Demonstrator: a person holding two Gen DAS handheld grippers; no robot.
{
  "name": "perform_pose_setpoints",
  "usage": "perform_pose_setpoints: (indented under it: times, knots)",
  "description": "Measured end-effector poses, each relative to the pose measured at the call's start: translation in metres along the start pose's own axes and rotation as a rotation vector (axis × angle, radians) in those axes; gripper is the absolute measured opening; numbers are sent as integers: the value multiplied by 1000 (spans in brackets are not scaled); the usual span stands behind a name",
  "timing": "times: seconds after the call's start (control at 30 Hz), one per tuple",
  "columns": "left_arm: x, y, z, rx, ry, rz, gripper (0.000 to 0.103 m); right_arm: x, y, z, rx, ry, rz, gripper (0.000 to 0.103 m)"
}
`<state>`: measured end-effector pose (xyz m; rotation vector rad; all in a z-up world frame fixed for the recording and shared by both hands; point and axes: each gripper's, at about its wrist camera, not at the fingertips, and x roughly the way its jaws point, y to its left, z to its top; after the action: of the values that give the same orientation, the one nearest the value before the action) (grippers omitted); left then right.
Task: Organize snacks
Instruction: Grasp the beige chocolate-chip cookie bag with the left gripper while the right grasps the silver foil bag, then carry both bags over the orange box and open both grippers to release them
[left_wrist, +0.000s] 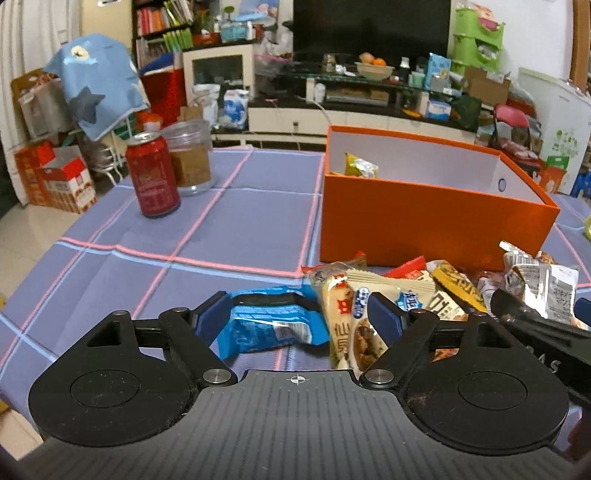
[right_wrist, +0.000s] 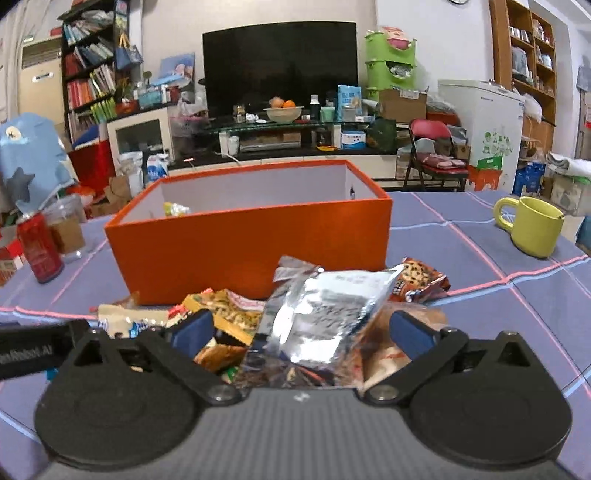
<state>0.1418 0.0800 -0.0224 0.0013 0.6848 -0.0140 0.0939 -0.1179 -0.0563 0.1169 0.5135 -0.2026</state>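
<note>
My left gripper (left_wrist: 299, 314) is spread, one pad at each side of the blue packet (left_wrist: 269, 326); the pads do not press it. The right pad overlaps the cream packet (left_wrist: 354, 321) lying against the blue one. My right gripper (right_wrist: 301, 330) is spread wide around the silver packet (right_wrist: 325, 314), again with no pinch.

Position of the snacks: a loose pile on the tablecloth (left_wrist: 236, 221), just in front of the orange box (left_wrist: 424, 225). The pile includes a yellow packet (right_wrist: 229, 314) and a brown cookie packet (right_wrist: 421, 278).

Procedure for the grasp, as I judge it:
1. Left: centre the pads on the blue packet only. Shift away from the cream packet so that one item is taken.
2. Right: the silver packet is crumpled and tilted. Close on its body, not on the sealed edge, or it may slip.
3. Close slowly. Foil crushes easily.
4. Keep the two grippers apart. They work close together over the same pile.

Containers:
- Orange box: open, no lid. One yellow-green packet (right_wrist: 175, 209) lies at its left end. The rest of the visible interior is bare.
- Yellow mug (right_wrist: 533, 227): right of the box, contents not visible.
- Red can (left_wrist: 153, 175) and clear cup (left_wrist: 190, 158): left of the box, touching or nearly so. The cup holds something brown.
</note>
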Motion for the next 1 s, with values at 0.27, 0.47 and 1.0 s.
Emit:
perform_pose_setpoints:
  times: [0.27, 0.47, 1.0]
  knots:
    - [1, 2, 0, -28, 16, 12, 72, 8, 2, -2, -19, 17, -22, 92]
    - [0, -6, -3, -18, 16, -19, 72, 16, 0, -5, -39, 56, -10, 83]
    - [29, -36, -13, 36, 123, -177, 51, 25, -24, 1, -17, 129, 128, 61]
